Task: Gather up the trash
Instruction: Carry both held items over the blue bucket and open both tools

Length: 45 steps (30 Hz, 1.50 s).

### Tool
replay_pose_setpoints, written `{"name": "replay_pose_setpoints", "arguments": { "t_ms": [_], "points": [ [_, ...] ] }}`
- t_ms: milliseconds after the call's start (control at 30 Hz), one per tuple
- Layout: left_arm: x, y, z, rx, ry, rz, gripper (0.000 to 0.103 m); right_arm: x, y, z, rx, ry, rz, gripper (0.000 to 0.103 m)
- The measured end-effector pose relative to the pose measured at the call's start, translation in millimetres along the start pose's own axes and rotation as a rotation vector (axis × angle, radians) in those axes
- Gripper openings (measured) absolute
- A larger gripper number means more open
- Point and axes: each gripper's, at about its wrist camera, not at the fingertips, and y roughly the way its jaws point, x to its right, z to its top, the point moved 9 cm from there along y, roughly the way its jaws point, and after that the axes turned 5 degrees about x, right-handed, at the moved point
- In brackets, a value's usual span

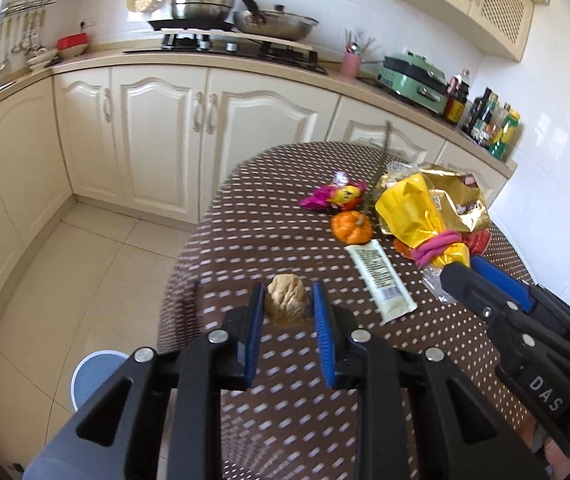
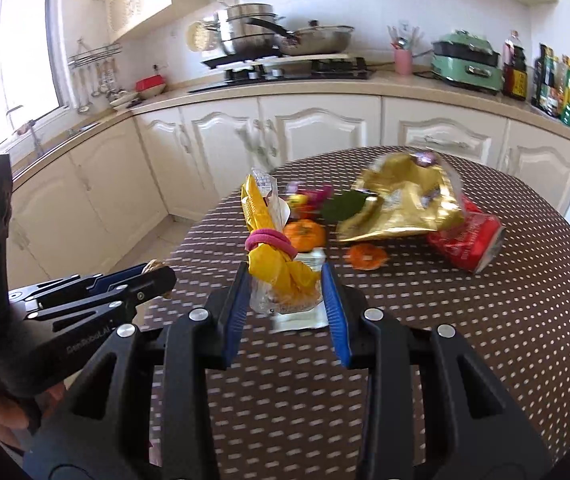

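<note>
Kitchen, round dotted worktop [image 1: 245, 240] strewn with trash. Left gripper [image 1: 289, 304] low over the near edge, jaws closed against a crumpled brown wad [image 1: 287, 300]. Right gripper [image 2: 287, 292] further in, jaws clamped on a yellow wrapper tied with a pink band [image 2: 273, 256]. Still lying loose: gold foil bag [image 2: 401, 208], red packet [image 2: 469, 240], white sachet [image 1: 381, 280], orange peel [image 2: 367, 258]. Blue bin [image 1: 93, 376] on the floor beside the worktop. Collection judged early; most litter left.

On the surface [image 2: 485, 320] lie two gold bags [image 2: 401, 204], one red packet [image 2: 467, 240], one white wrapper [image 1: 381, 280], one crumpled paper ball [image 1: 287, 300] and one small pumpkin [image 1: 351, 227].
</note>
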Motion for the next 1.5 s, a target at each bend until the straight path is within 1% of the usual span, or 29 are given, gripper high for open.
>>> {"name": "replay_pose_setpoints", "arguments": {
  "t_ms": [167,200,267,300,333,467,533,667,700,733,867,1033,1100,1167,1200,1233,1333,1500],
  "points": [
    [-49.8,-26.6,-8.2,0.018,-0.042,0.046,0.023,-59.1,-3.0,-3.2,-0.007,-0.064,0.057,0.036],
    [-67.2,-31.8,-11.3,0.017,-0.060,0.062,0.023,-75.4,-0.2,-6.2,-0.016,-0.083,0.074,0.035],
    [-89.4,-37.7,-17.4,0.015,-0.084,0.086,0.023,-109.5,8.9,-14.9,-0.041,-0.114,0.117,0.035],
    [-110.6,-41.3,-24.5,0.009,-0.105,0.112,0.023,-125.0,13.9,-19.9,-0.054,-0.127,0.137,0.035],
    [-123.8,-42.5,-29.3,0.002,-0.120,0.127,0.023,-136.8,18.2,-24.9,-0.065,-0.139,0.151,0.035],
    [-197.8,-46.4,-63.8,-0.047,-0.218,0.198,0.023,-199.0,49.0,-56.9,-0.140,-0.193,0.221,0.035],
    [-230.7,-44.8,-81.5,-0.075,-0.262,0.227,0.023,-222.4,64.4,-73.1,-0.176,-0.216,0.243,0.035],
    [-287.2,-33.4,-118.7,-0.146,-0.346,0.277,0.024,-273.0,102.7,-119.9,-0.281,-0.267,0.309,0.035],
    [-303.3,-27.9,-129.6,-0.167,-0.372,0.286,0.024,-280.4,109.6,-129.3,-0.299,-0.275,0.315,0.035],
    [-311.6,-23.1,-136.8,-0.179,-0.387,0.292,0.024,-288.2,117.6,-139.8,-0.320,-0.285,0.320,0.035],
    [-344.1,-0.2,-162.9,-0.229,-0.425,0.316,0.024,-307.7,155.3,-178.8,-0.405,-0.307,0.323,0.035],
    [-368.5,26.9,-186.0,-0.259,-0.453,0.312,0.024,-310.5,190.9,-204.2,-0.464,-0.296,0.304,0.035],
    [-374.8,36.1,-192.4,-0.248,-0.464,0.306,0.025,-310.0,202.2,-211.3,-0.482,-0.285,0.298,0.035],
    [-377.5,44.0,-194.9,-0.247,-0.463,0.319,0.036,-309.4,212.2,-217.0,-0.497,-0.279,0.292,0.035],
    [-379.3,45.6,-199.6,-0.251,-0.460,0.330,0.050,-308.1,216.6,-220.6,-0.507,-0.277,0.289,0.036],
    [-381.5,47.6,-203.8,-0.255,-0.463,0.335,0.055,-307.2,220.6,-224.1,-0.516,-0.276,0.287,0.036],
    [-386.1,51.2,-209.4,-0.269,-0.481,0.330,0.055,-305.4,228.5,-233.2,-0.537,-0.271,0.283,0.036],
    [-394.7,49.3,-219.0,-0.290,-0.489,0.360,0.055,-305.1,239.5,-245.3,-0.561,-0.267,0.278,0.036]
  ]
}}
